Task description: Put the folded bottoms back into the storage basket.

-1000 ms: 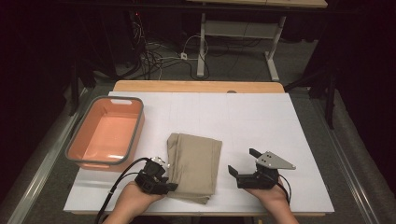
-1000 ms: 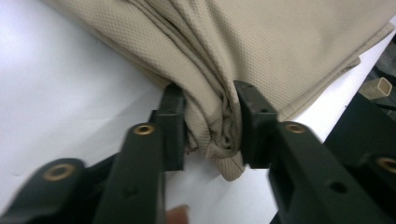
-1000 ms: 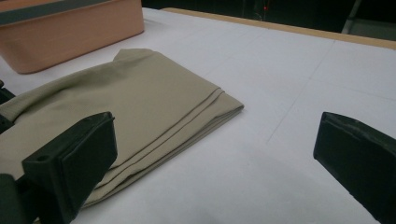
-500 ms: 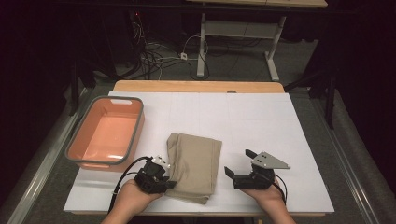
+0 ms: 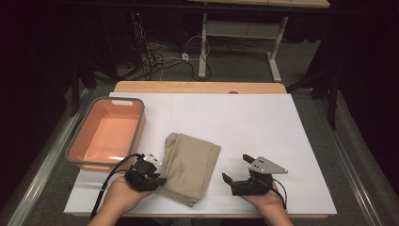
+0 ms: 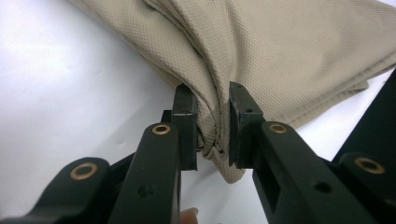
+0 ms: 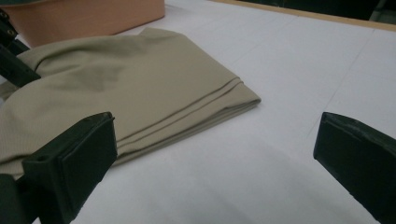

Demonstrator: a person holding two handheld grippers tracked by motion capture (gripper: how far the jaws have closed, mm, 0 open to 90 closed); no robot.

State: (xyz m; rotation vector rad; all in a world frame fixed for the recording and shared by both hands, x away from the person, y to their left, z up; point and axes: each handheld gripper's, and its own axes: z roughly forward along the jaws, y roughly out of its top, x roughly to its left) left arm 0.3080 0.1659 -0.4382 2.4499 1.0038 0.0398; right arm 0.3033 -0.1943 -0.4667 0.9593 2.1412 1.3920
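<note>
Just right of the orange basin (image 5: 106,134), on the white table cover (image 5: 282,141), lies my folded tan cloth (image 5: 190,165), one corner reaching toward the basin's near right corner without touching it. I have the left gripper (image 5: 157,178) at the cloth's near left edge, on the side facing the basin, and its jaws have just been closing; in the left gripper view the two pads pinch a bunched ridge of the fabric (image 6: 280,60) between them, pressed from both sides. My right gripper (image 5: 235,169) rests on the far side of the cloth from the basin, near the cloth's right edge but apart from it. Its jaws stand wide and released, and in the right gripper view I see bare table cover (image 7: 280,116) between them, with the cloth's folded edge (image 7: 140,88) off to the left and the basin (image 7: 88,18) beyond it.
</note>
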